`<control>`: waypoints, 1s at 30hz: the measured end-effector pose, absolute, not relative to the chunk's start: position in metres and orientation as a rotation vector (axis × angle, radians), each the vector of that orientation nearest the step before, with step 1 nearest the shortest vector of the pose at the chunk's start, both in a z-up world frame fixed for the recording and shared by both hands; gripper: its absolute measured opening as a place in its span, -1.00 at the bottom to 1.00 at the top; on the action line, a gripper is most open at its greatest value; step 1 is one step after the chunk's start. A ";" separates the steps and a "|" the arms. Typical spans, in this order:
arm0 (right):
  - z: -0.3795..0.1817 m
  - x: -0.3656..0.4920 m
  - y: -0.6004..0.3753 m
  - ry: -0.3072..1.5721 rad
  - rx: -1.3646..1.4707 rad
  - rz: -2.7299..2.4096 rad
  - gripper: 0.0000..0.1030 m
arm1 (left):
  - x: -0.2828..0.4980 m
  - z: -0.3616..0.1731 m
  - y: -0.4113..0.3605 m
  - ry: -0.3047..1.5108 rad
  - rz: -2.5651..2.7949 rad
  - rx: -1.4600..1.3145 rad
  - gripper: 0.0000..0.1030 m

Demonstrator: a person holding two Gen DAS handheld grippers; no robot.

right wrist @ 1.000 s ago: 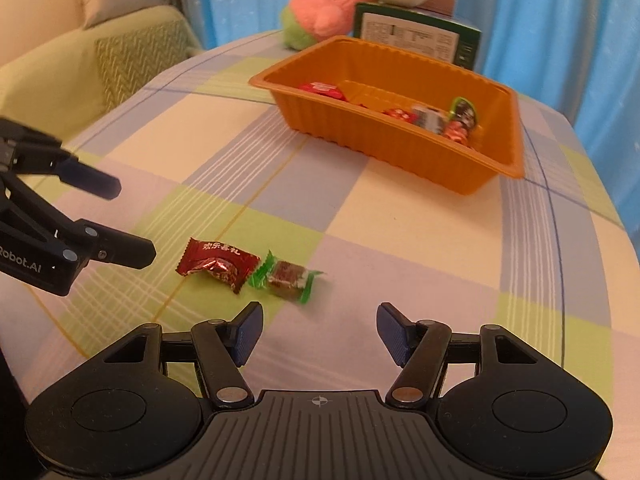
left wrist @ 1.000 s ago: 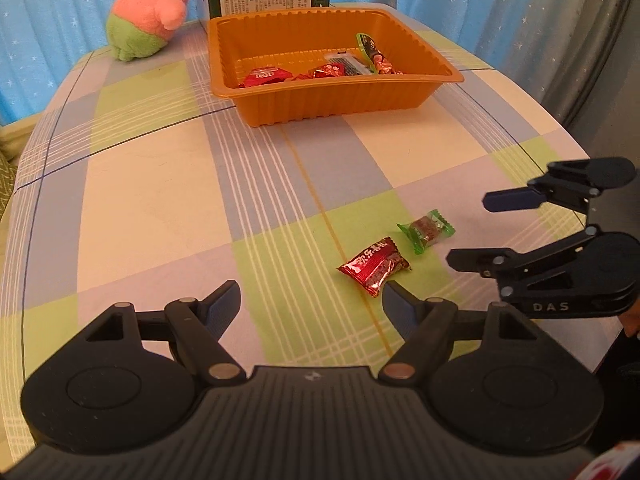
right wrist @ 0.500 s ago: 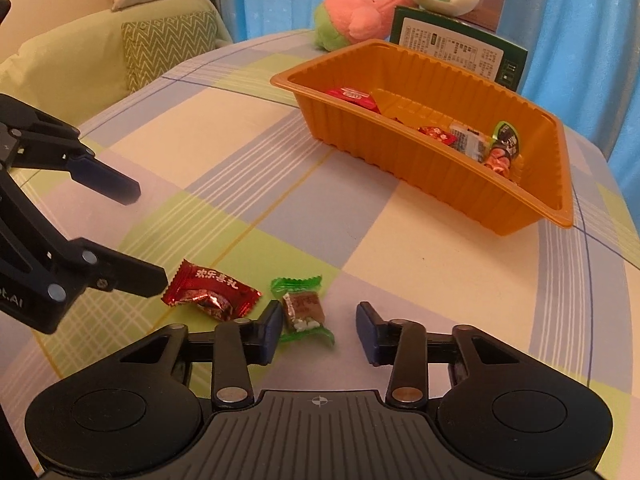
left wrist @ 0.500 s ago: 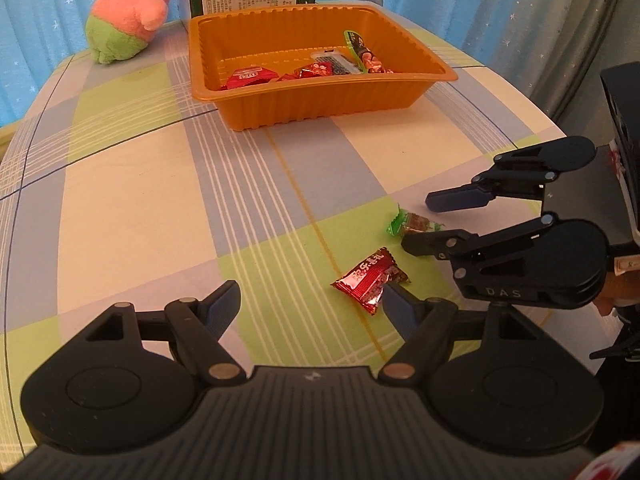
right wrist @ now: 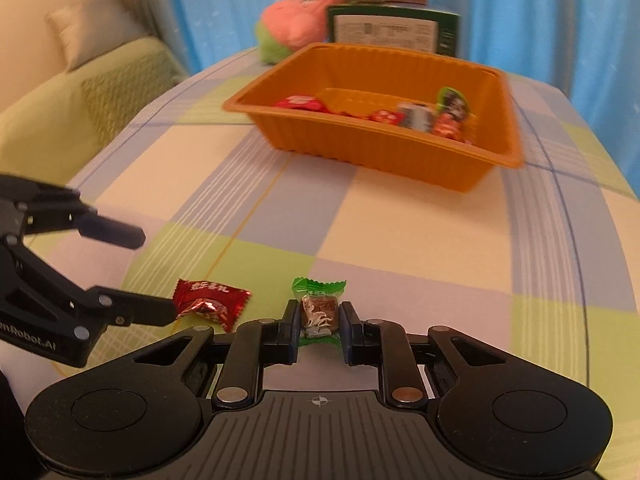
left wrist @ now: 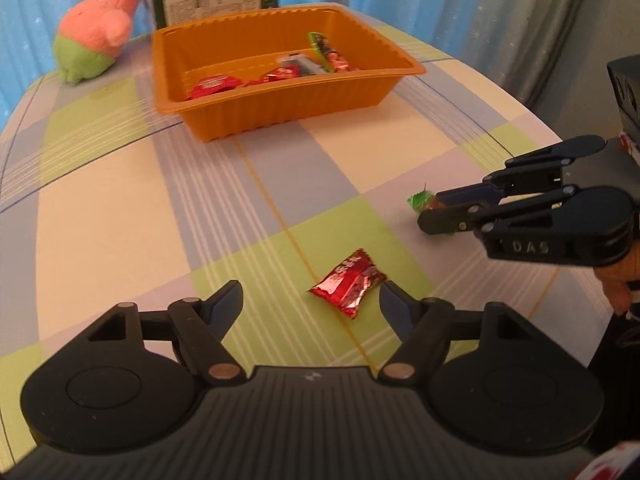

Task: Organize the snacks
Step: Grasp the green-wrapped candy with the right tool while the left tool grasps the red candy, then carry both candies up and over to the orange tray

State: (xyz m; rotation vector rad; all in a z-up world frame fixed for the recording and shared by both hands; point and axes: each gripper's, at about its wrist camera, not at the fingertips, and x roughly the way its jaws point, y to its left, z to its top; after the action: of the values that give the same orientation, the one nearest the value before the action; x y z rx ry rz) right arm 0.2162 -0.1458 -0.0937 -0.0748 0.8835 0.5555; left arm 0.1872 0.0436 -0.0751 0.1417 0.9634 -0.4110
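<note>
The green-wrapped candy [right wrist: 319, 312] lies on the checked tablecloth [right wrist: 420, 240], near the table edge closest to the person and well apart from the orange tray [right wrist: 384, 152]. The right gripper [right wrist: 320, 326] has just been closing; its jaws now stand nearly together, with both pads pressing the brown middle of the candy while the twisted green wrapper ends project above and below the pads. Gripping the firm centre rather than the loose ends should, in all likelihood, prevent the candy from slipping during transfer. Just beside it lies the red foil candy [left wrist: 347, 284], flat on the cloth between the fingers of the left gripper [left wrist: 312, 300]. The left jaws have also just been closing a little but remain wide apart, and neither pad presses the wrapper; this placement suggests that the left gripper is being aligned for its own pickup. In the right wrist view, the lower left finger tip stands at the edge of the red wrapper. The tray already contains several wrapped snacks [left wrist: 280, 74] lying along its floor, which indicates that it is the collection point for both loose candies. Behind the tray stand a green printed box [right wrist: 394, 34] and a pink and green plush toy [left wrist: 94, 38]; neither obstructs the path to the tray.
</note>
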 end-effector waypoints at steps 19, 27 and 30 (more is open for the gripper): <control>-0.099 0.202 -0.177 0.937 0.060 0.468 -0.60 | 0.210 -0.094 0.009 1.018 -0.574 0.315 -0.32; -0.097 0.199 -0.176 0.933 0.066 0.469 -0.60 | 0.204 -0.094 0.009 1.029 -0.507 0.246 -0.57; -0.095 0.198 -0.175 0.929 0.069 0.470 -0.60 | 0.199 -0.093 0.015 1.035 -0.442 0.181 -0.58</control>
State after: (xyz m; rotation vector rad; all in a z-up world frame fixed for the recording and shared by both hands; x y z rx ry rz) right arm 0.1982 -0.1753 -0.0950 0.0690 0.9287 0.4700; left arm 0.1987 0.0151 -0.0926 0.1814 1.0355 -0.4421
